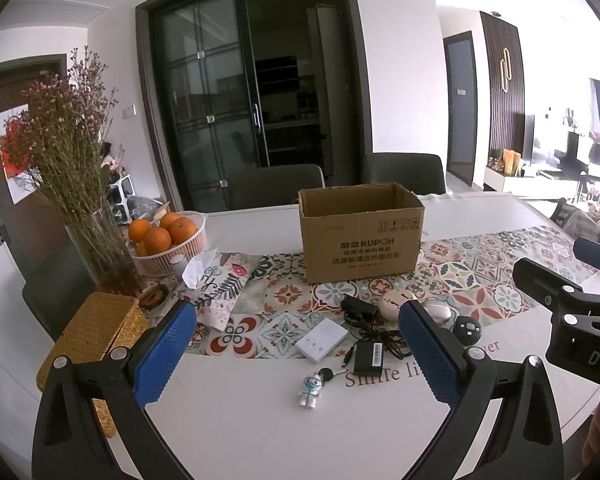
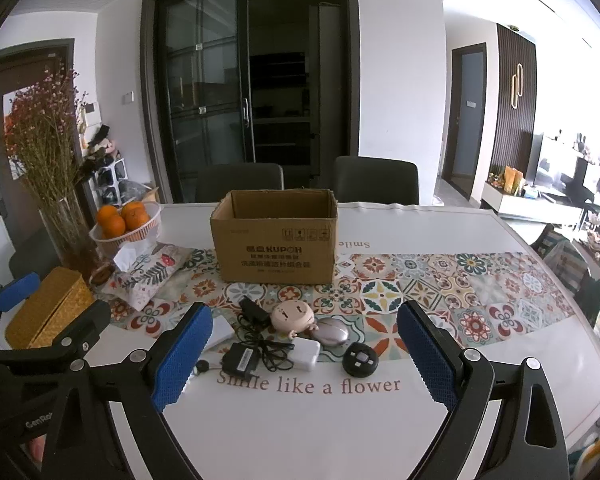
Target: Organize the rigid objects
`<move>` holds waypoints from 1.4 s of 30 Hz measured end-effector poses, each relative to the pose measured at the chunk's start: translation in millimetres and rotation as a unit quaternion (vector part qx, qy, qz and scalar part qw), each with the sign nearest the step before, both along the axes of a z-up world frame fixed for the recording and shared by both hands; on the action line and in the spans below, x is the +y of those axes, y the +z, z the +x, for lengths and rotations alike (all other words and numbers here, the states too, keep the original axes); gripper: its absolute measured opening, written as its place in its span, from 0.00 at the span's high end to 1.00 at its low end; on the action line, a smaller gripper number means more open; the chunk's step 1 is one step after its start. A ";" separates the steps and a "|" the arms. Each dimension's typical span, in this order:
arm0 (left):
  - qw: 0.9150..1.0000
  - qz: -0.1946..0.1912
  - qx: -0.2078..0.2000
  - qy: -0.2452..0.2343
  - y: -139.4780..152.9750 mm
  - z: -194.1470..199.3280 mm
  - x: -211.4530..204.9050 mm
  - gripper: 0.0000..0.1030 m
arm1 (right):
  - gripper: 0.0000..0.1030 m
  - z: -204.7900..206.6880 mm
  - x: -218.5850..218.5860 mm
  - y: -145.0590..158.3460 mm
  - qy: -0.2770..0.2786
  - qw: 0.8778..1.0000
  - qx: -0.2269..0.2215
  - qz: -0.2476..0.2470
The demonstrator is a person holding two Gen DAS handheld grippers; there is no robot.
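Right wrist | right gripper [image 2: 304,356] wide open, empty | black adapter [image 2: 242,360] between fingers, below | left gripper [image 1: 296,356] likewise

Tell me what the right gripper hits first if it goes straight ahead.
Probably the small clutter: the right gripper is open and empty, aimed over the white adapter and silver mouse, with the box behind. Depth is unclear.

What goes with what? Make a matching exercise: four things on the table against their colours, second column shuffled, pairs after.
Things:
1. cardboard box
2. round remote
3. woven box
4. claw pads

Colours:
A. blue
B. golden yellow
C. brown
D. black

Pairs: 1-C, 2-D, 3-B, 4-A
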State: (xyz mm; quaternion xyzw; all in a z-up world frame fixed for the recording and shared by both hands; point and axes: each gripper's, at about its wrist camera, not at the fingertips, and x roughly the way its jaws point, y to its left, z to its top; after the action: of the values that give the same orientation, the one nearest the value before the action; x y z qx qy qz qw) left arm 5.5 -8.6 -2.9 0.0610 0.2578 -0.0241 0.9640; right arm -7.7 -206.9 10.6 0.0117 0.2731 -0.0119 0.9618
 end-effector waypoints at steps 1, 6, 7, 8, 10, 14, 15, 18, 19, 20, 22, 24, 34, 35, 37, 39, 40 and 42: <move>1.000 0.000 0.000 0.000 0.0 0.0 0.2 0.00 | 0.08 0.0 0.0 -0.1 0.000 1.000 0.000 0.000; 1.000 -0.001 0.000 0.000 0.5 0.8 -1.1 0.00 | 0.08 0.1 0.0 0.1 0.000 1.000 0.000 0.000; 1.000 0.000 0.000 0.001 0.5 0.5 -0.8 0.00 | 0.08 0.2 -0.1 0.1 0.000 1.000 0.000 0.000; 1.000 0.000 -0.001 0.001 0.6 0.6 -0.8 0.00 | 0.08 0.6 -0.8 0.3 0.001 1.000 0.001 0.000; 1.000 0.000 -0.001 0.001 0.6 0.2 -0.5 0.00 | 0.08 0.1 0.1 -0.1 0.000 1.000 0.000 0.000; 1.000 -0.001 -0.001 0.001 0.8 0.3 -0.8 0.00 | 0.08 0.4 -0.6 0.3 0.000 1.000 0.000 0.000; 1.000 0.000 -0.001 0.001 0.7 0.2 -1.0 0.00 | 0.08 0.1 -0.1 -0.1 0.000 1.000 0.000 0.000; 1.000 0.000 -0.001 0.001 0.9 0.6 -1.0 0.00 | 0.08 0.6 -0.7 0.1 0.000 1.000 0.000 0.000; 1.000 0.000 0.000 0.001 0.8 0.3 -1.0 0.00 | 0.08 0.9 -1.2 0.4 0.001 1.000 0.000 0.000; 1.000 -0.001 0.000 0.000 0.8 0.3 -1.0 0.00 | 0.08 0.6 -0.9 0.2 0.000 1.000 0.000 0.000; 1.000 0.000 0.000 0.000 0.5 -0.1 -1.6 0.00 | 0.08 0.5 -0.5 -0.1 0.000 1.000 0.000 0.000; 1.000 0.000 0.001 0.000 0.1 -0.5 -3.3 0.00 | 0.08 0.5 -0.4 -0.2 0.000 1.000 0.000 0.000; 1.000 0.000 0.002 0.000 -1.2 -1.1 -4.6 0.00 | 0.08 0.5 -2.3 -1.1 -0.002 1.000 0.004 0.001; 1.000 0.000 0.001 0.000 -1.2 -1.0 -5.2 0.00 | 0.08 0.4 -2.8 -2.4 -0.002 1.000 0.004 0.001; 1.000 0.001 0.003 -0.001 -1.5 -0.8 -5.7 0.00 | 0.08 0.5 -2.8 -2.9 -0.002 1.000 0.004 0.001; 1.000 -0.001 0.011 -0.006 -4.3 0.5 -5.8 0.00 | 0.08 0.6 -2.8 -3.7 -0.005 1.000 0.006 0.001; 1.000 -0.002 0.016 -0.009 -6.4 2.0 -5.3 0.00 | 0.08 1.0 -2.6 -5.4 -0.008 1.000 0.008 0.001; 0.999 -0.003 0.028 -0.019 -11.2 5.1 -5.3 0.00 | 0.08 2.4 -2.3 -9.1 -0.015 1.000 0.013 0.002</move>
State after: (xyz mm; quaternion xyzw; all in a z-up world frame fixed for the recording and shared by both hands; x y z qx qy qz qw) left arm 10.6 -13.9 -14.1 0.0626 0.2830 -0.0448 0.9560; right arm -5.4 -209.2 1.6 0.0175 0.2856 -0.0264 0.9578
